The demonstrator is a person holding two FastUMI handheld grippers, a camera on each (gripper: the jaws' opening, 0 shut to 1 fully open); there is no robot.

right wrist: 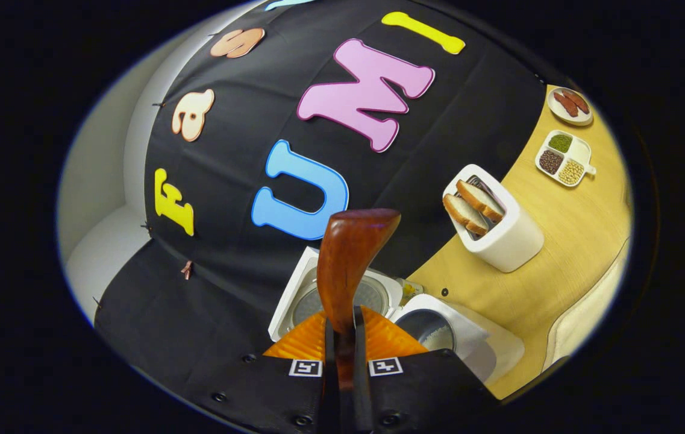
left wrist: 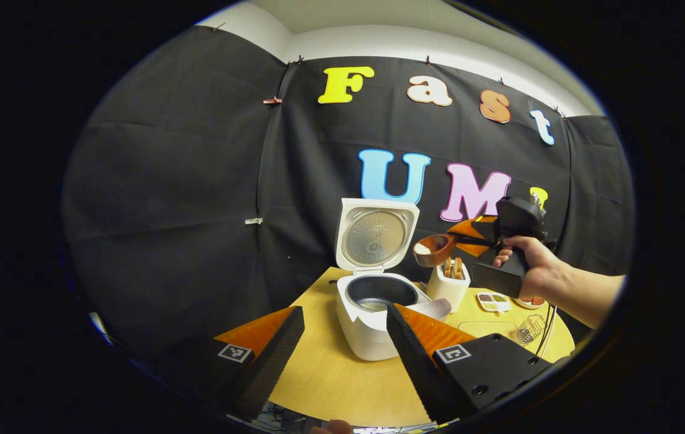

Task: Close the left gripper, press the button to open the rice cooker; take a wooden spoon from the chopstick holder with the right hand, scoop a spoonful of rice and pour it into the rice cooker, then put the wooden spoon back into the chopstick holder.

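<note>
Holding a wooden spoon (left wrist: 432,249) by its handle, the right gripper (left wrist: 479,240) has both fingers clenched on it; in the right gripper view the spoon (right wrist: 351,256) stands straight out from between the jaws. In the left gripper view the bowl carries a little white rice and hangs in the air above the chopstick holder (left wrist: 448,284), right of the open lid (left wrist: 376,235), not yet over the pot.

Risks, as I judge them: the spoon looks rolled in the right gripper view, so more tilt would drop rice onto the table (left wrist: 324,374) or into the holder. A swing left could knock the bowl against the raised lid. The grip sits on the narrow handle end, so the spoon may pivot between the fingers.

Spoon is dark reddish brown, glossy, with a deep round bowl and a thin neck.

Rice cooker (left wrist: 372,319) is white, lid up, dark inner pot (left wrist: 381,292) exposed, with what may be some rice at the bottom. Left gripper (left wrist: 342,346) hovers near side of the cooker, jaws released, nothing between them. Farther right on the table: a divided dish of beans (right wrist: 564,158) and a small plate (right wrist: 570,106).
</note>
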